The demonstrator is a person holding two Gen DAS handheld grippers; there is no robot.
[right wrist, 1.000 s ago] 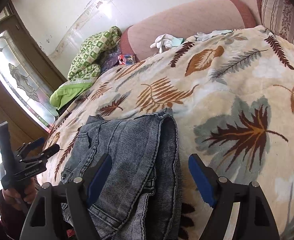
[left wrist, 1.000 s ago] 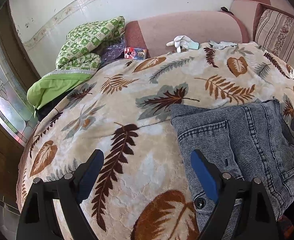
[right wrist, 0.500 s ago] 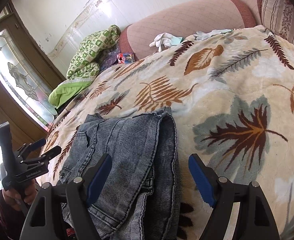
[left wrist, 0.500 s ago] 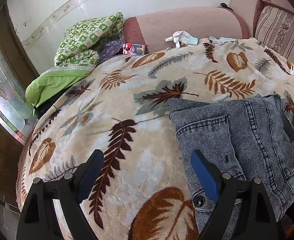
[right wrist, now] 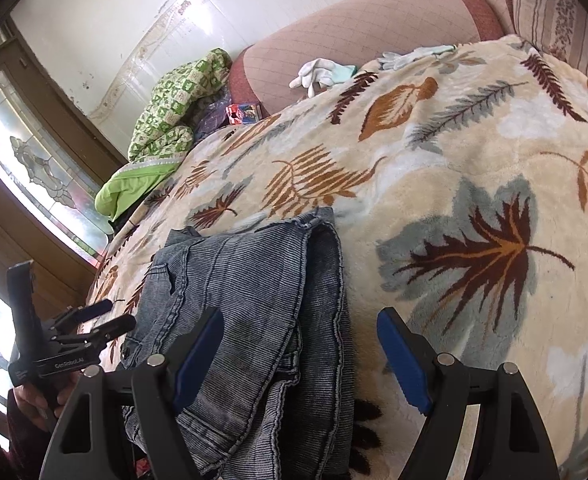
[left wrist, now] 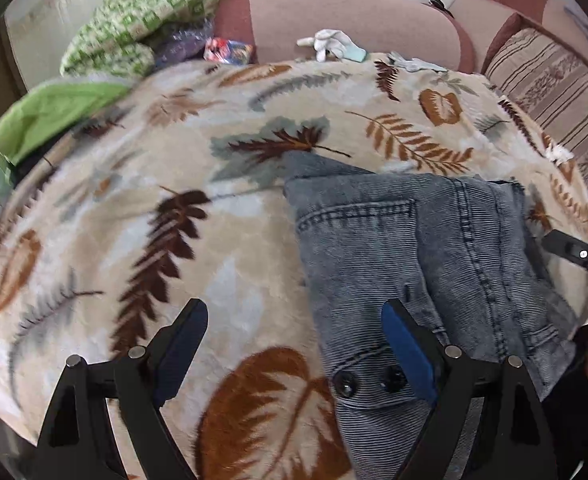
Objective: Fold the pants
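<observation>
The left gripper (left wrist: 294, 328) stands wide open and empty above the leaf-pattern blanket (left wrist: 142, 184); the right gripper (right wrist: 299, 340) is also wide open, gripping nothing. The folded grey pants (left wrist: 433, 264) lie on the blanket, at about 3 o'clock in the left wrist view.

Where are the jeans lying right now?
Folded jeans lie on the leaf-print blanket, right of centre in the left wrist view, at its near edge.

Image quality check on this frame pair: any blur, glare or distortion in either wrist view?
Left wrist view: motion blur smears the leaf blanket at left; the jeans stay fairly sharp. Right wrist view: sharp, but the window at left is blown out. Both views: strong fisheye bulge and dark corner vignetting.
</observation>
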